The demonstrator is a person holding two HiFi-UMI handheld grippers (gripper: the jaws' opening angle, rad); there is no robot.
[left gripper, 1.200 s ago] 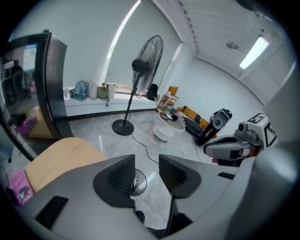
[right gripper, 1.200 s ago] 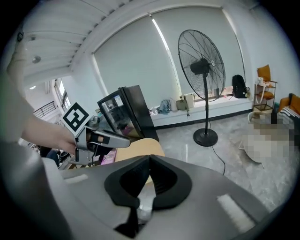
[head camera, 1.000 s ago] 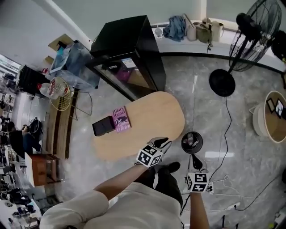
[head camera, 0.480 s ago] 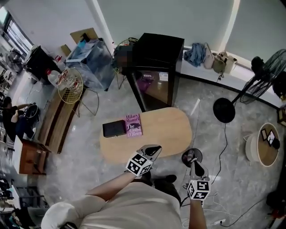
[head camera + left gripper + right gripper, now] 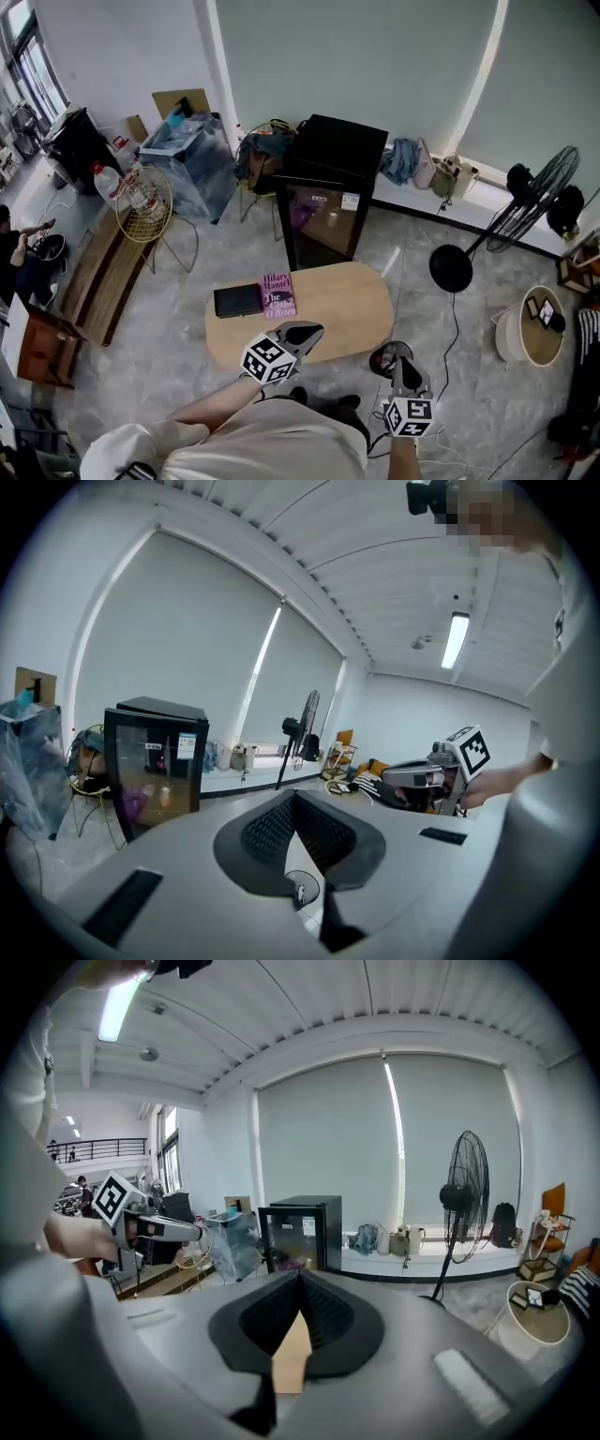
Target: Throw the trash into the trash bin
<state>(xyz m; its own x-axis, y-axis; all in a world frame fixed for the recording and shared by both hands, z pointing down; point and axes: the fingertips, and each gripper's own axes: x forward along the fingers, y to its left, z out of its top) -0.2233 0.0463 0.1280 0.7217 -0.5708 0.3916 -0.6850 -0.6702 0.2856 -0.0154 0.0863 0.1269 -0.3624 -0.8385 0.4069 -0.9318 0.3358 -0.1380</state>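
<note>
Both grippers have risen since a second ago; the left gripper [image 5: 309, 330] hangs over the near edge of the oval table [image 5: 347, 300] and the right gripper [image 5: 404, 367] off its right end, each with jaws pressed together on nothing. On the table lies a pink book [image 5: 278, 294] reading "Hilary Mantel"; the small trash bin [image 5: 378, 355], with trash [image 5: 390, 360] inside, stands on the floor [image 5: 469, 356] just beside the right gripper.

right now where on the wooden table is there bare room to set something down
The table is bare on its right half, from the pink book to the rounded end by the trash bin. The left end is crowded: a flat black object lies beside the book. The left gripper covers part of the near edge in the head view.
</note>
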